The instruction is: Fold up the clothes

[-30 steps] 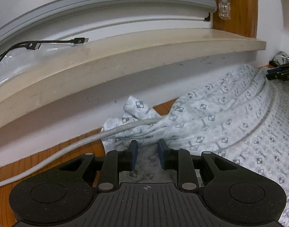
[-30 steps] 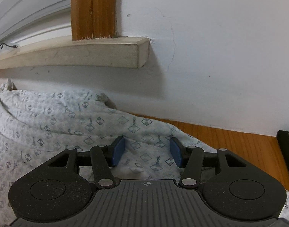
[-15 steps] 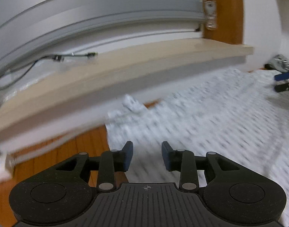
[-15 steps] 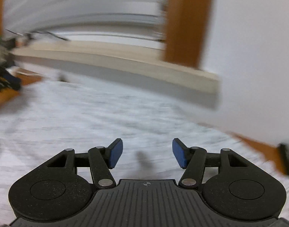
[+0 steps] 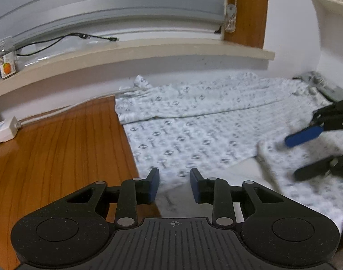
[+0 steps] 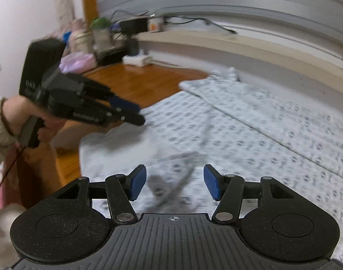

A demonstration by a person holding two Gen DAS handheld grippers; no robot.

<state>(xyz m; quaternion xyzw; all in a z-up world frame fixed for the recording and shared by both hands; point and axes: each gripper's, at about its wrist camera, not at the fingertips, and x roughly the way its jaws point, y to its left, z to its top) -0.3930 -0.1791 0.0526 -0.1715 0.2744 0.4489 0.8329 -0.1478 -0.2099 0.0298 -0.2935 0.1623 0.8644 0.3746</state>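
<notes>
A white garment with a small grey diamond print (image 5: pixel 194 130) lies spread over the wooden table (image 5: pixel 59 146), its far edge folded along the wall. My left gripper (image 5: pixel 174 180) hovers over the garment's near left edge; its jaws are closing with only cloth below them, none pinched. The right wrist view shows the same gripper (image 6: pixel 133 112) held by a hand (image 6: pixel 18 112) at the left. My right gripper (image 6: pixel 174 177) stands open above the garment (image 6: pixel 261 135), with a raised fold of cloth in front of its pads. It also appears at the right edge of the left wrist view (image 5: pixel 294 157).
A beige window sill (image 5: pixel 126 51) runs along the wall behind the table, with a black cable on it. A white power strip (image 5: pixel 3 130) and its grey cord (image 5: pixel 59 110) lie at the table's far left. Bottles and boxes (image 6: pixel 99 36) crowd the sill's far end.
Both grippers have drawn back from the garment's far edge by the wall. The garment now lies flatter. The right view has swung left, bringing the left gripper into sight.
</notes>
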